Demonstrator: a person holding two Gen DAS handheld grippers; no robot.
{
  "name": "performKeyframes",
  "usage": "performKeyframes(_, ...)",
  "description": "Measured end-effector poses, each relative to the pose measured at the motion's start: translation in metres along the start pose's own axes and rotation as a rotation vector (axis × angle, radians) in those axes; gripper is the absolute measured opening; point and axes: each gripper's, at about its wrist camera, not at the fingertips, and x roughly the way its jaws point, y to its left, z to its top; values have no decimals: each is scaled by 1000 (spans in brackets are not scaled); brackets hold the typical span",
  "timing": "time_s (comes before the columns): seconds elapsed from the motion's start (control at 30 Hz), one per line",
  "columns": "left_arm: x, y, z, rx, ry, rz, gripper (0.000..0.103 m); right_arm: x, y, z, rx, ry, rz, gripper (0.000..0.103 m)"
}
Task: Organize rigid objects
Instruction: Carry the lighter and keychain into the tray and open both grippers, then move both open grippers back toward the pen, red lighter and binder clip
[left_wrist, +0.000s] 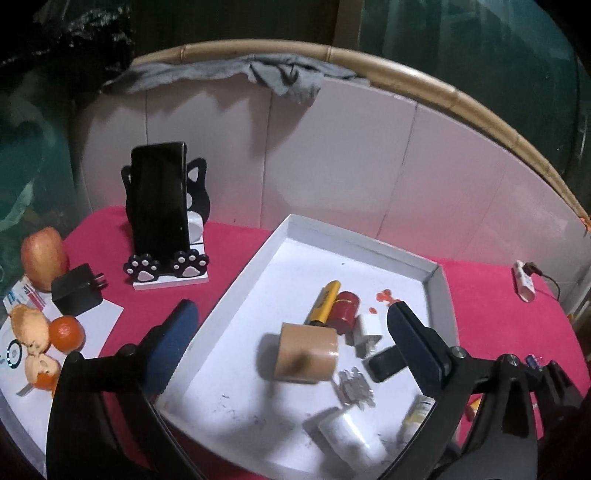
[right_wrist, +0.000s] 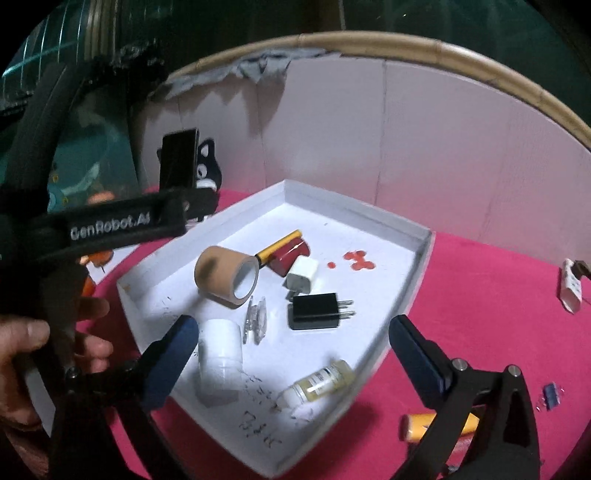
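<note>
Both grippers are spread wide and holding nothing at all. The left gripper (left_wrist: 291, 332) hangs over the near-left part of the white tray (left_wrist: 354, 236), one finger out past the tray's left rim over the pink cloth (left_wrist: 236, 251), the other over the tray's right side. The roll of brown tape (left_wrist: 308, 352) sits between the fingers in that view, lying on the tray floor and looking blurred, not touched by either pad as far as I can see.

The right gripper (right_wrist: 295, 343) is just as wide open, left finger over the tray's near corner right by the white cylinder (right_wrist: 219, 356), right finger beyond the tray's right rim above the cloth. Nothing pinched there either. In the right wrist view you can also see the left gripper's body with the GenRobot.AI lettering and the person's left hand (right_wrist: 40, 350) wrapped round the handle.

In the tray: tape roll, a yellow tube (left_wrist: 325, 302) next to a red can (left_wrist: 345, 310), a white charger (left_wrist: 367, 332), a black charger (right_wrist: 316, 312) with its prongs pointing right, a small clear bottle (right_wrist: 319, 384) on its side near the front rim, plus some red blobs (right_wrist: 358, 258) on the tray floor.

Still outside on the cloth: an orange tube (right_wrist: 421, 426) by the right gripper, a phone (left_wrist: 160, 199) propped in a cat stand (left_wrist: 171, 266), another black plug (left_wrist: 75, 290) and some fruit off to the left
</note>
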Motion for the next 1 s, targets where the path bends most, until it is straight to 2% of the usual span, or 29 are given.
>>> performKeyframes(0.17,-20,-12,-2,14,-38,-12,103,-35,-14,-5,31,-77,-75,103)
performKeyframes(0.27,-30,-23,-4,31,-56,-29,103,-56,-27,-8,60,-110,-75,103)
performKeyframes(0.4,-44,-36,-5,58,-94,-61,103,-89,-55,-12,133,-197,-41,103)
performKeyframes(0.5,-54,-50,-6,96,-112,-119,103,-126,-89,-18,212,-294,-95,103)
performKeyframes(0.57,-56,-64,-9,126,-100,-191,103,-148,-111,-26,260,-342,-140,103)
performKeyframes(0.7,-48,-103,-26,231,-37,-298,103,-181,-159,-52,383,-390,-223,103)
performKeyframes(0.87,-29,-174,-62,423,164,-492,103,-192,-217,-107,580,-333,-316,103)
performKeyframes(0.93,-16,-196,-76,489,224,-508,103,-193,-232,-126,655,-310,-320,103)
performKeyframes(1.0,-2,-211,-82,535,259,-477,103,-195,-241,-141,701,-298,-332,103)
